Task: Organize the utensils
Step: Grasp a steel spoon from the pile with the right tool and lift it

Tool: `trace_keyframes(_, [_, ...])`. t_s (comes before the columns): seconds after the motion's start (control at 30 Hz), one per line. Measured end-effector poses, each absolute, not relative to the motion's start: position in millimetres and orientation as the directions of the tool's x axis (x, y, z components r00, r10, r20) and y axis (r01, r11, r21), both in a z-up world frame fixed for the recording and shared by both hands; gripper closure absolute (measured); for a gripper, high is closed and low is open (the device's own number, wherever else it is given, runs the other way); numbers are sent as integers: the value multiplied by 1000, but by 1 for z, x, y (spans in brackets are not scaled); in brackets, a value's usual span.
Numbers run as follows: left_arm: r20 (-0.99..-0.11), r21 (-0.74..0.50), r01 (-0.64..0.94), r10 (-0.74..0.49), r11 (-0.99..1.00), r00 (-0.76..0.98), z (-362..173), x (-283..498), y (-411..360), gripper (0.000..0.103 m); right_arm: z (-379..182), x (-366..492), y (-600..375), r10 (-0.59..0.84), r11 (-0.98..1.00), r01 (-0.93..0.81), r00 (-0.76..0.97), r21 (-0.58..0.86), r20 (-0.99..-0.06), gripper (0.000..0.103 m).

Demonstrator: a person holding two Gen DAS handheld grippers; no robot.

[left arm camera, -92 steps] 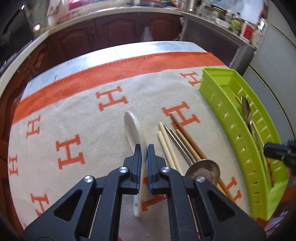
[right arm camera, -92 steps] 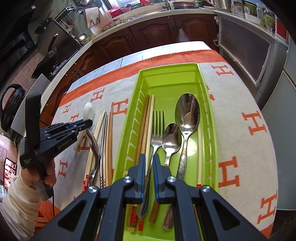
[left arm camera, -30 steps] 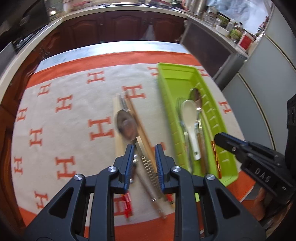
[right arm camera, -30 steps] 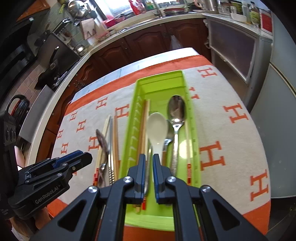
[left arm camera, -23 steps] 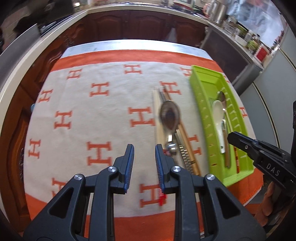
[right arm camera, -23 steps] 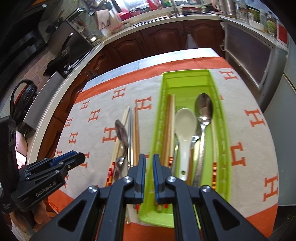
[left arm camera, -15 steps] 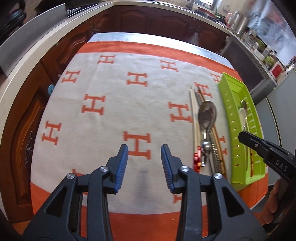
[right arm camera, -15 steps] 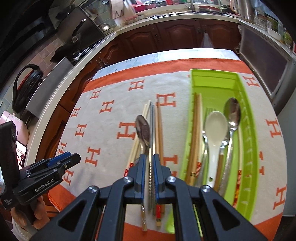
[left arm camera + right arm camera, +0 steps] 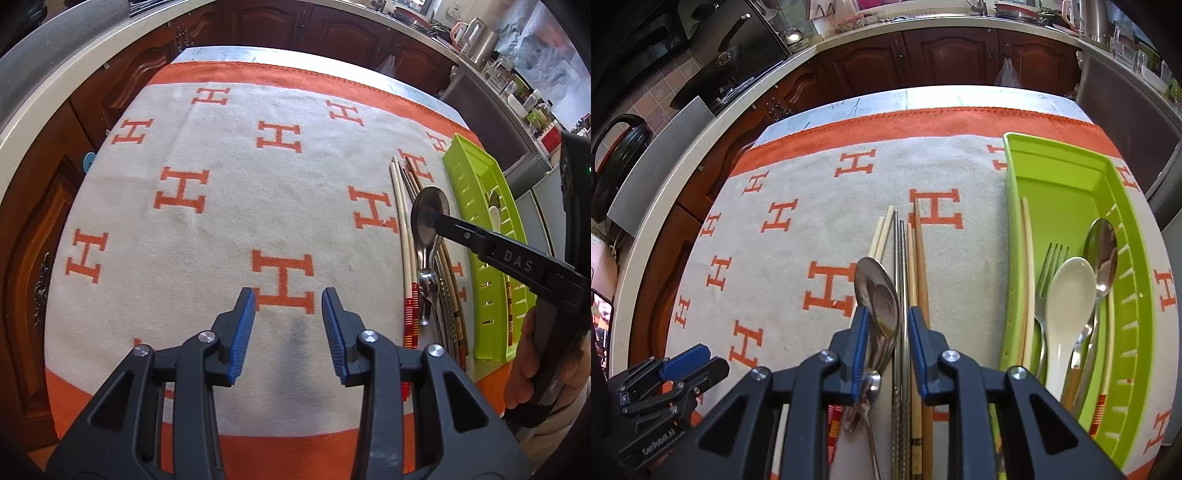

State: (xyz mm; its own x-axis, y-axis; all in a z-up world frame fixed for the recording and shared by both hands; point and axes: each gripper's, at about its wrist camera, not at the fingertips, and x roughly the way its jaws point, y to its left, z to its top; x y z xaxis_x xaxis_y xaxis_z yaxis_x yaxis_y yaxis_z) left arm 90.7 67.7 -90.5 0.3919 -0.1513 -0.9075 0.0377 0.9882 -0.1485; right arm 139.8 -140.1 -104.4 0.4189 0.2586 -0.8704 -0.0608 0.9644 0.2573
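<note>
A table with a pale patterned top (image 9: 923, 96) carries everything, and nearly all of it is covered by a cream blanket (image 9: 229, 206) with an orange border and orange H marks. Directly on the blanket, toward 3 o'clock in the left wrist view, lies a lime-green slotted tray (image 9: 1067, 184), long side running away from the camera. Just beside the tray, toward 9 o'clock from it, a bundle of loose utensils lies parallel to it: pale chopsticks (image 9: 881, 232), metal chopsticks (image 9: 900, 258), brown wooden chopsticks (image 9: 919, 251) and a steel spoon (image 9: 877, 295) resting partly on the pale pair.
</note>
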Motion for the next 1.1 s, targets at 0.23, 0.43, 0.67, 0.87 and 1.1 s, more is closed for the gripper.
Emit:
trace_keyframes(0.23, [-912, -151, 43, -156, 988, 379, -97, 96, 64, 69, -116, 148, -134, 260, 965, -81, 427, 250, -866, 87])
trace_keyframes(0.43, [-911, -146, 42, -151, 988, 385, -95, 95, 64, 69, -103, 141, -128, 234, 972, -123, 497, 200, -835, 99])
trace_keyframes(0.67, [-907, -144, 45, -150, 989, 394, -90, 90, 64, 69, -64, 125, -117, 220, 974, -179, 625, 136, -749, 100])
trace_keyframes(0.87, [-900, -145, 46, -151, 988, 410, -82, 85, 63, 69, -31, 115, -120, 223, 974, -188, 696, 127, -683, 100])
trace_keyframes(1.1, [-897, -137, 62, -150, 989, 415, -75, 80, 57, 69, -9, 102, -149, 213, 977, -143, 721, 159, -659, 100])
